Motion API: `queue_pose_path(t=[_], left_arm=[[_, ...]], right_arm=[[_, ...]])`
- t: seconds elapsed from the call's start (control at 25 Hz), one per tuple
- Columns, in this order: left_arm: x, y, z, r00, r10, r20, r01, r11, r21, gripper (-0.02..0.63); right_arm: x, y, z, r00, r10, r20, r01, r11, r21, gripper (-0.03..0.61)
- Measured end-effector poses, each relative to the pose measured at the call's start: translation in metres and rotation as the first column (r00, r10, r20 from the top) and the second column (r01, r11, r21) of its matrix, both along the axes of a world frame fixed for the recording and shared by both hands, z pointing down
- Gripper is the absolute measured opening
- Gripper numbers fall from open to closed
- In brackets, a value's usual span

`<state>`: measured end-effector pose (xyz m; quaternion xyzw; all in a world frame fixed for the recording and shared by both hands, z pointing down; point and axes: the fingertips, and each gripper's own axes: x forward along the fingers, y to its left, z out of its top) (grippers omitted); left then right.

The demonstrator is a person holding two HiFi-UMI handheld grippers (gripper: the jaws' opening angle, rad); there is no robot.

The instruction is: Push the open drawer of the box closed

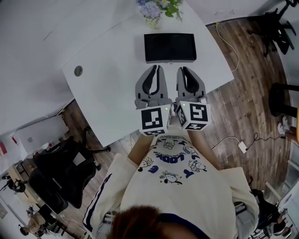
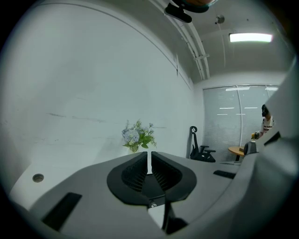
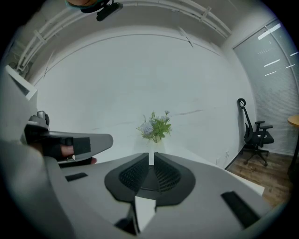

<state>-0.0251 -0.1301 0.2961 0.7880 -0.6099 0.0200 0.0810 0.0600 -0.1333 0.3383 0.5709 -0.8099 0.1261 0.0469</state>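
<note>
A flat black box (image 1: pixel 169 47) lies at the far middle of the white table (image 1: pixel 107 88); from above I cannot tell whether its drawer stands out. My left gripper (image 1: pixel 157 68) and right gripper (image 1: pixel 182 69) hover side by side just short of the box, both pointing at it and not touching it. In the left gripper view the left gripper (image 2: pixel 149 158) has its jaws together with only a thin slit and nothing between them. The right gripper (image 3: pixel 151 158) looks the same in its own view. The box is hidden behind the jaws in both gripper views.
A vase of flowers (image 1: pixel 158 8) stands behind the box, seen also as flowers (image 2: pixel 137 136) and flowers (image 3: pixel 155 126). A round cable hole (image 1: pixel 78 71) sits at the table's left. Black office chairs (image 1: pixel 63 170) stand on the floor at left; a white cable (image 1: pixel 233 46) lies at right.
</note>
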Motion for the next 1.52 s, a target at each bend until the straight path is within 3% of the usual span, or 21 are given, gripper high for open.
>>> queue_pose_path(t=[0.6,1.52], left_arm=[[0.000,0.003,-0.015,1.000,-0.004,0.012,0.004,0.998,0.057,0.035],[0.000,0.000,-0.026,1.000,0.004,0.007,-0.005,0.997,0.077,0.035]], right_arm=[[0.003,-0.001,-0.031,1.000,0.004,-0.009,-0.003,0.994,0.110,0.047],[0.001,-0.002,-0.042,1.000,0.009,-0.012,-0.007,0.991,0.133,0.044]])
